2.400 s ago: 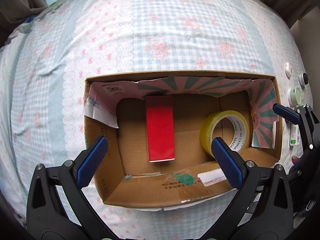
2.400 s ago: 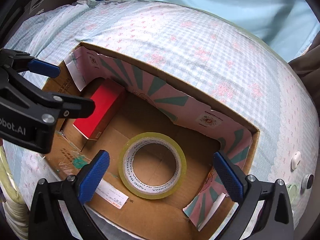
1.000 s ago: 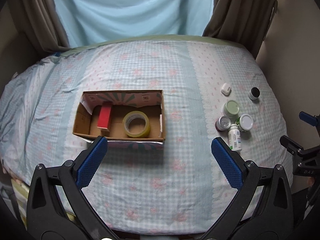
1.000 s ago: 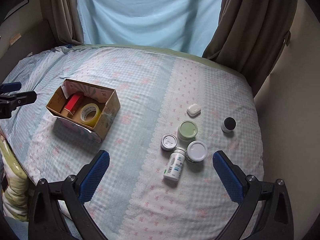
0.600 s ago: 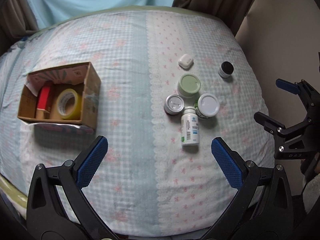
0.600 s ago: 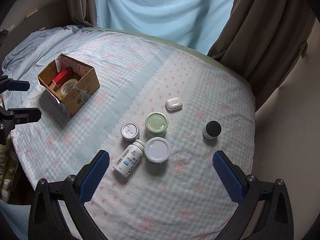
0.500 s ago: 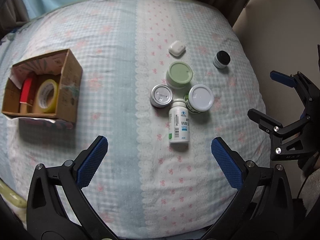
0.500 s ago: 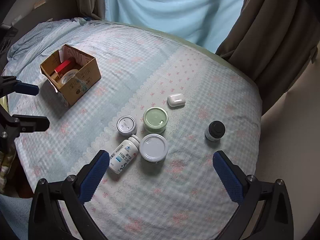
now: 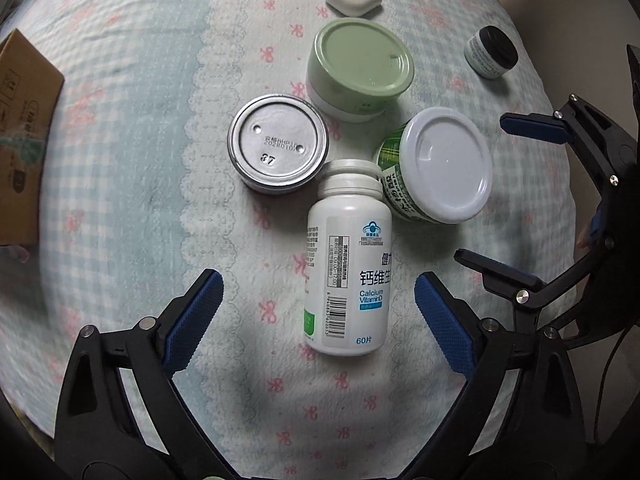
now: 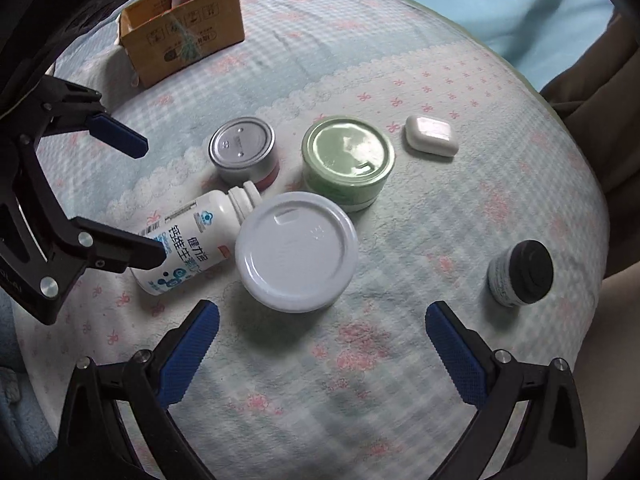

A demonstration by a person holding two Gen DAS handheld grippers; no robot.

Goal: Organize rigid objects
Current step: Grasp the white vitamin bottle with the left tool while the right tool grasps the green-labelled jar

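A white vitamin bottle lies on its side on the checked bedsheet. My left gripper hangs over it with a blue pad on either side. Its jaws are closing and the pads stand clear of the bottle. Around the bottle's cap stand a silver tin, a green-lidded jar and a white-lidded jar. My right gripper is open just short of the white-lidded jar, nothing between its pads. A white earbud case and a small black-capped jar sit further off.
The cardboard box stands at the far left of the bed; its inside is hidden from here. The bed's edge falls away just right of the small black-capped jar. Blue fabric and brown curtains hang behind the bed.
Both grippers have dropped much closer to the cluster of containers. The left pads now flank the vitamin bottle and stand a little narrower. The box has slid to the edge of the views.
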